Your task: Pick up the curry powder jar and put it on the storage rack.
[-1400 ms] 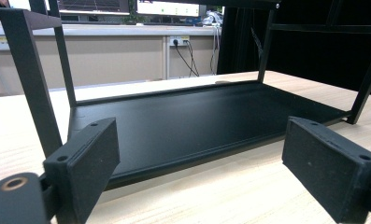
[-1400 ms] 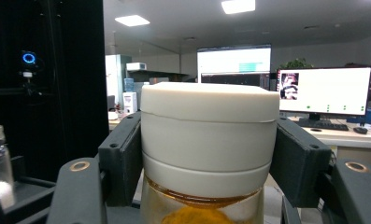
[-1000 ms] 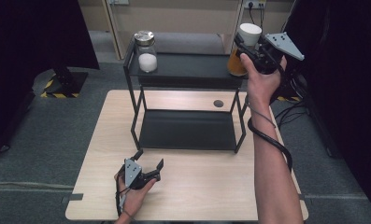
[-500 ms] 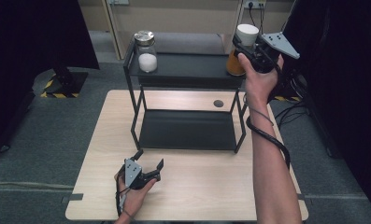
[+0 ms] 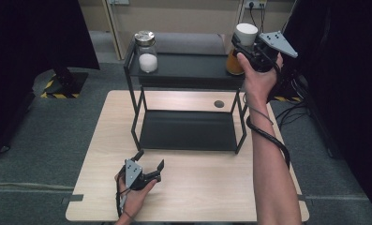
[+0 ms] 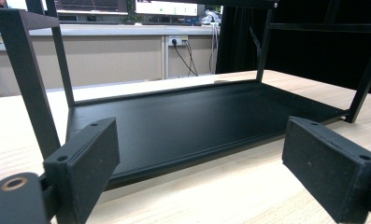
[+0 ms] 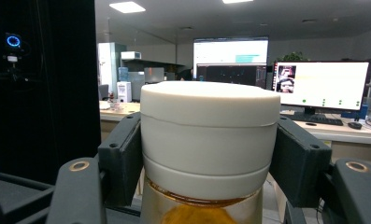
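Up on the black rack's (image 5: 183,70) top shelf stands a glass jar (image 5: 147,52) with a metal lid, part full of white powder. At the shelf's right end the right gripper (image 7: 206,154) pinches the white lid (image 7: 209,133) of a jar holding amber stuff (image 5: 233,64); compared with a second ago it sits slightly further left. The left gripper (image 5: 148,171) rests on the tabletop (image 5: 197,192), fingers (image 6: 87,158) spread, unchanged.
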Demonstrator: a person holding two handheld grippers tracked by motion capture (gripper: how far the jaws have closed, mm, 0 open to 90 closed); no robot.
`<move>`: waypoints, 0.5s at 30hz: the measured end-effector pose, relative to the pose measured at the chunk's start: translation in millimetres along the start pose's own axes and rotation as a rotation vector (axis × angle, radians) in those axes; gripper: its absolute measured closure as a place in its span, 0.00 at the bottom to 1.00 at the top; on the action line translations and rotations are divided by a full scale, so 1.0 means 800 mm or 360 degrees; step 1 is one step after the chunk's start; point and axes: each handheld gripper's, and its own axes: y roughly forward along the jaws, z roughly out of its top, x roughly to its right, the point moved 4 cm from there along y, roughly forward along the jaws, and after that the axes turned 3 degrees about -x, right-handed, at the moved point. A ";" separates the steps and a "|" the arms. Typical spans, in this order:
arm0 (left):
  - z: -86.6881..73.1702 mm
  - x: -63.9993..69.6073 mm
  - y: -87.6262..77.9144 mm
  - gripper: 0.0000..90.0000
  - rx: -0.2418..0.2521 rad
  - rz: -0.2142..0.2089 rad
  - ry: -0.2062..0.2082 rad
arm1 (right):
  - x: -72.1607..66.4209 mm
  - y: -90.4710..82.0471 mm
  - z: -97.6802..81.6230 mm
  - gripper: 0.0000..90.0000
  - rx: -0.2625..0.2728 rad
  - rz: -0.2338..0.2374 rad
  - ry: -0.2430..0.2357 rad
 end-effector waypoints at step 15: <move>0.000 0.001 0.000 0.12 0.0001 0.0002 0.0007 | 0.009 -0.032 -0.003 0.13 -0.0059 0.0090 0.0024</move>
